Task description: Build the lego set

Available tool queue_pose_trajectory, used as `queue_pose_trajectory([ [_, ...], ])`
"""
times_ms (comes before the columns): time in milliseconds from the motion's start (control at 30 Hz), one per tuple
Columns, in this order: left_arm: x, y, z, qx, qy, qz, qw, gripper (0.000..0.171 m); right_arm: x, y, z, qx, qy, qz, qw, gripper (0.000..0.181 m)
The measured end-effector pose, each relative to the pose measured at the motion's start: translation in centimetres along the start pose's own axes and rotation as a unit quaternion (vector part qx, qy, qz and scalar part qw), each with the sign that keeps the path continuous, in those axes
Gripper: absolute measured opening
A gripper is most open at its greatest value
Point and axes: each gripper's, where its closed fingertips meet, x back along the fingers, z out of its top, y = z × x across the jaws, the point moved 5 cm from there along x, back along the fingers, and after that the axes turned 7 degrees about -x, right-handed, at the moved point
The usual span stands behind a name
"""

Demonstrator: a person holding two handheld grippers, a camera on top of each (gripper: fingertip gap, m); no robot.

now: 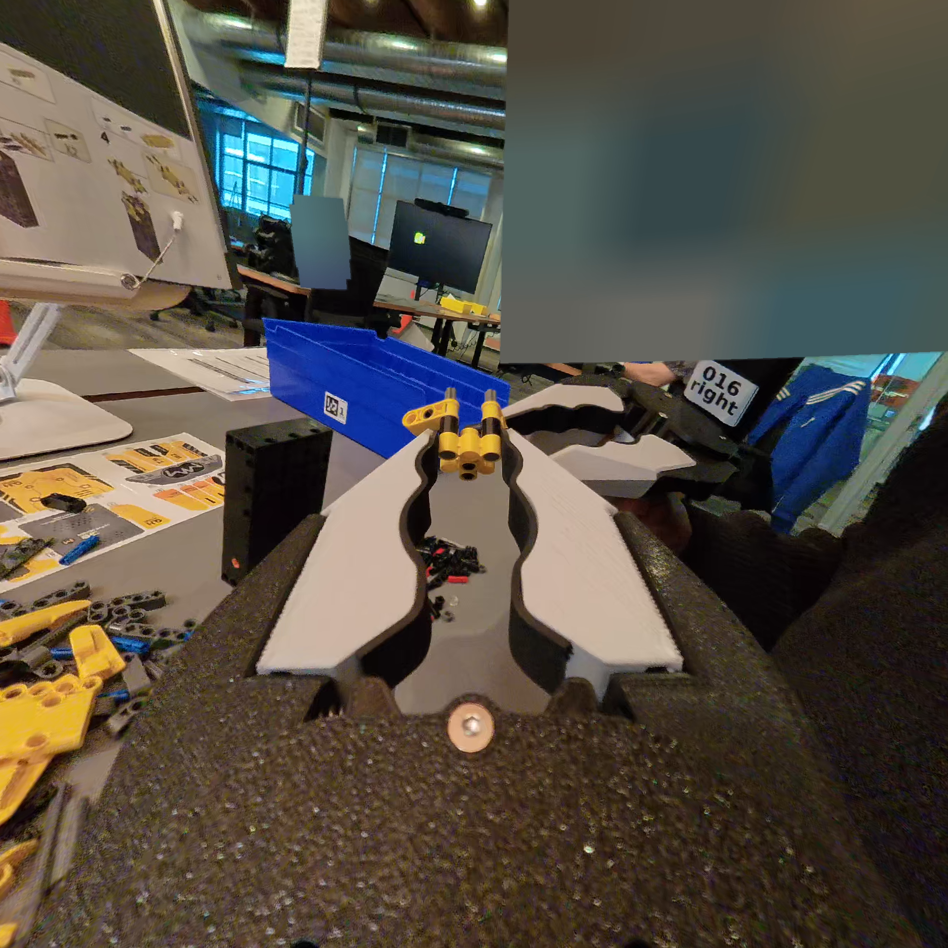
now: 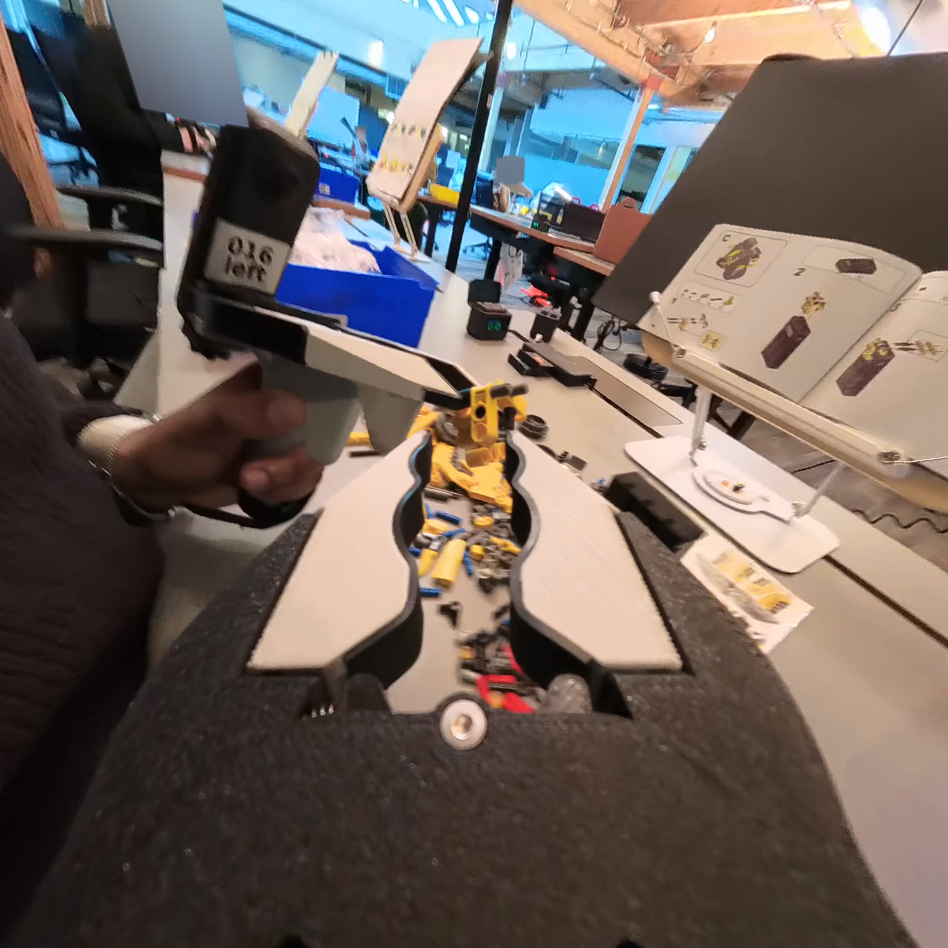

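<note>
My left gripper [image 1: 467, 441] is shut on a small yellow brick assembly [image 1: 468, 450] with two black pins standing up from it, and holds it above the table. The right gripper [image 1: 533, 436] comes in from the right, its jaws apart, with its tips just beside the assembly. In the right wrist view my right gripper [image 2: 469, 443] is open, and the yellow assembly [image 2: 482, 415] sits just beyond its tips. There it is held by the left gripper [image 2: 446, 405], which a person's hand [image 2: 215, 451] grips.
A black block [image 1: 277, 492] and a blue bin [image 1: 359, 379] stand behind. A pile of yellow and grey parts [image 1: 61, 662], a sticker sheet [image 1: 102, 492] and small pins [image 1: 451, 556] lie on the table. An instruction booklet rests on a stand [image 2: 821, 318]. The grippers are tip to tip, or close to it.
</note>
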Motion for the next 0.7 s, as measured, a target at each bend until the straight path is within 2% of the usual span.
queue_pose_trajectory([
  [267,-1.8,-1.4,-0.1,-0.014,-0.029,0.025,0.999,0.024,-0.9,3.1,-0.7,0.020,-0.044,0.007,0.999,0.021],
  [367,-2.1,-1.8,-0.3,-0.029,-0.039,0.042,0.998,0.024,-1.3,3.6,-0.8,0.033,-0.053,0.003,0.998,0.009],
  [700,-2.2,-2.8,-1.2,-0.120,-0.095,0.120,0.981,0.023,-2.5,4.3,-1.8,0.023,-0.142,-0.015,0.989,0.008],
])
